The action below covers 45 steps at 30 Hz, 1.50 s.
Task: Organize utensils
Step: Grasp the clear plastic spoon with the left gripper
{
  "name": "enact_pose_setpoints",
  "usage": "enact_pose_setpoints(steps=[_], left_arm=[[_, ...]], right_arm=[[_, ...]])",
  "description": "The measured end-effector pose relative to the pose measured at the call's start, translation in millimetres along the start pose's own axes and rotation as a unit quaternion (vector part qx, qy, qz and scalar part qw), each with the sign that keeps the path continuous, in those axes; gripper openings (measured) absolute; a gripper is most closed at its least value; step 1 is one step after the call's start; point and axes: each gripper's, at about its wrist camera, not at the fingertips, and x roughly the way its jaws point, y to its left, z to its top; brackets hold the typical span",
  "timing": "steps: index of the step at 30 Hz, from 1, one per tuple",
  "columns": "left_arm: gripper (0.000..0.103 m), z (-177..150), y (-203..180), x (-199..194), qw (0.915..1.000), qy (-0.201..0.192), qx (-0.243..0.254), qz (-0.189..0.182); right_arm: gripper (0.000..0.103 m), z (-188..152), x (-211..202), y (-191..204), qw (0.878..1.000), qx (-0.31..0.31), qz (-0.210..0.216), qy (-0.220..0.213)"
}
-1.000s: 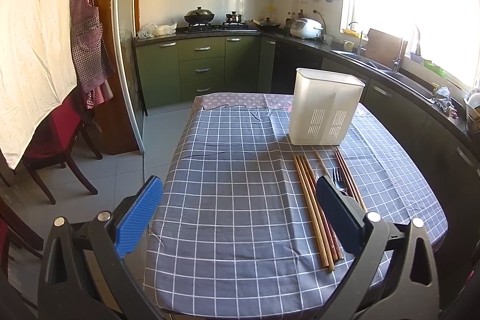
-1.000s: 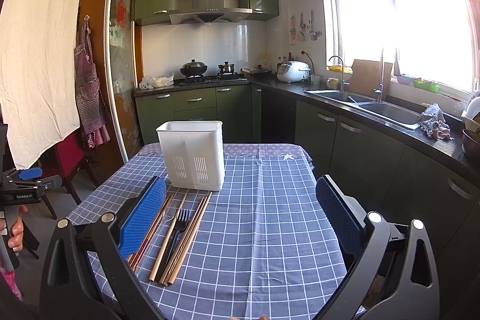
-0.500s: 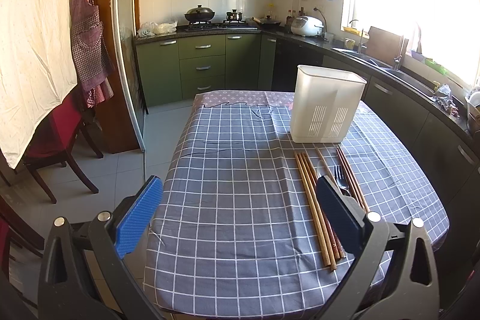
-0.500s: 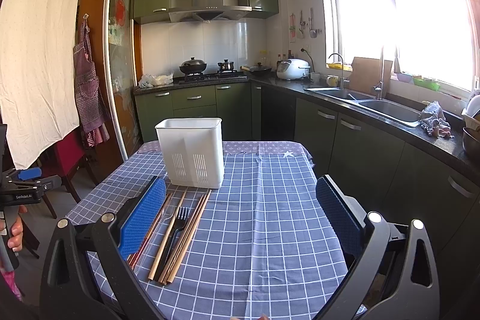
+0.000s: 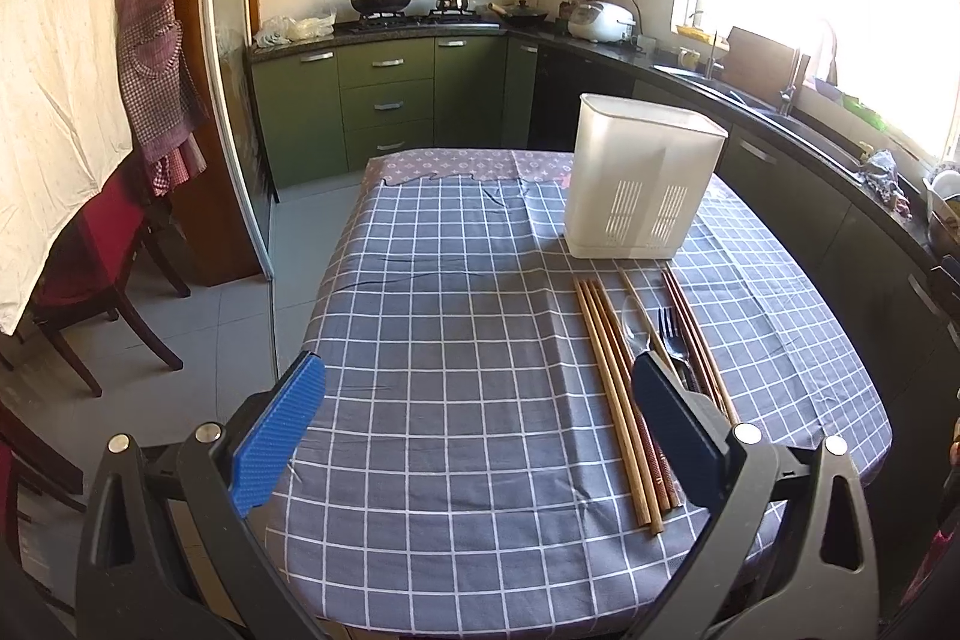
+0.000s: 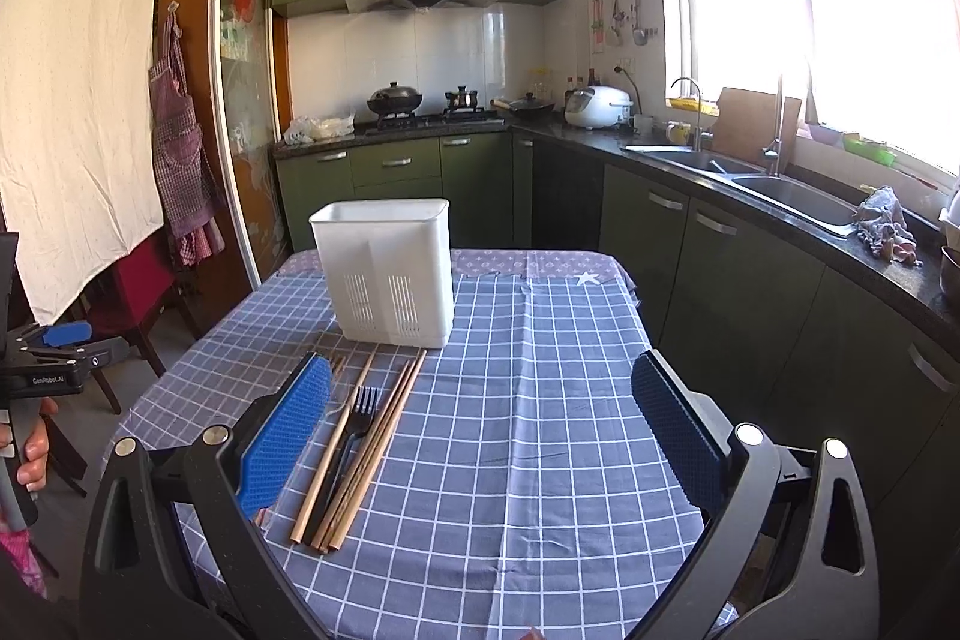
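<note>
A white slotted utensil holder stands upright on the blue checked tablecloth; it also shows in the right wrist view. In front of it lie several wooden chopsticks, a black fork and a clear spoon. In the right wrist view the chopsticks and fork lie by my left finger. My left gripper is open and empty above the table's near edge. My right gripper is open and empty over the cloth, right of the utensils.
Green kitchen cabinets and a stove stand beyond the table. A counter with a sink runs along the right. A red chair stands left of the table. The left gripper and the hand holding it show in the right wrist view.
Both views have shifted slightly; the holder and utensils sit a little lower and nearer in frame. Both grippers stay open. Nothing on the table has moved.
</note>
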Motion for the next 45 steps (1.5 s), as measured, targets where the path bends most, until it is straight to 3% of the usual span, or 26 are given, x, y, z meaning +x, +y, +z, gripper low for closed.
enact_pose_setpoints(steps=[5,10,15,18,19,24,31,45], left_arm=[[0.097,9.2,-19.6,39.5,0.9974,0.066,0.024,-0.014],[0.097,17.2,-44.3,84.1,0.9880,0.145,0.030,-0.043],[0.097,29.0,-72.1,112.9,0.9766,0.191,0.026,-0.095],[0.087,32.0,-92.2,128.4,0.9686,0.220,0.034,-0.112],[0.077,31.8,-98.7,132.1,0.9653,0.232,0.038,-0.115],[0.056,26.9,-119.8,150.9,0.9538,0.272,0.052,-0.116],[0.021,23.6,-129.4,172.8,0.9472,0.299,0.048,-0.104],[0.011,16.8,-156.4,219.3,0.9436,0.317,0.063,-0.074]], right_arm=[[0.099,3.1,52.0,2.2,0.996,-0.048,-0.037,0.070],[0.099,2.6,104.7,-0.7,0.988,-0.048,-0.009,0.147],[0.099,2.6,141.1,-14.4,0.979,-0.010,0.015,0.204],[0.098,1.9,156.1,-19.4,0.974,-0.007,0.013,0.227],[0.096,1.0,159.6,-20.4,0.972,-0.008,0.012,0.234],[0.082,-6.2,171.5,-24.5,0.966,0.001,0.019,0.258],[0.081,-11.0,171.3,-18.1,0.965,-0.014,0.022,0.259],[0.081,-7.4,168.3,-11.8,0.967,-0.027,0.023,0.254]])
